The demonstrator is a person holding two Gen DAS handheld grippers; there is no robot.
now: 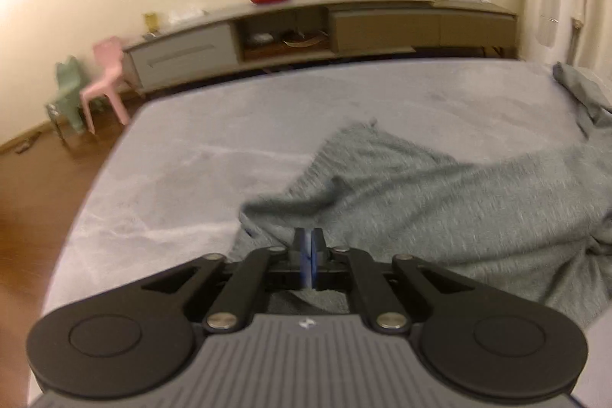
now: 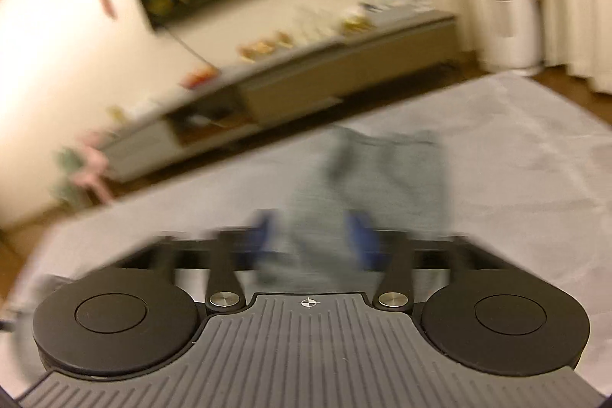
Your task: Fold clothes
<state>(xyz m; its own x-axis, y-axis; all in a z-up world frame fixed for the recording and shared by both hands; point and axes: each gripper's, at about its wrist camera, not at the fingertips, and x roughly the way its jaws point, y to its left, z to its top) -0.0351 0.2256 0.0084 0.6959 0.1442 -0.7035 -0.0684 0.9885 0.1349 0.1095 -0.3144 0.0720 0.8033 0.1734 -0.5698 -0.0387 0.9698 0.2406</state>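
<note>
Left wrist: left tool [image 1: 308,247] pinched over grey garment [image 1: 420,186] (blurred).

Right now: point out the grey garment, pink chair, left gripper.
grey garment [image 1: 401,178], left wrist view, middle of spread cloth.
pink chair [image 1: 105,79], left wrist view, seat and back.
left gripper [image 1: 309,241], left wrist view, between fingertips.
</note>
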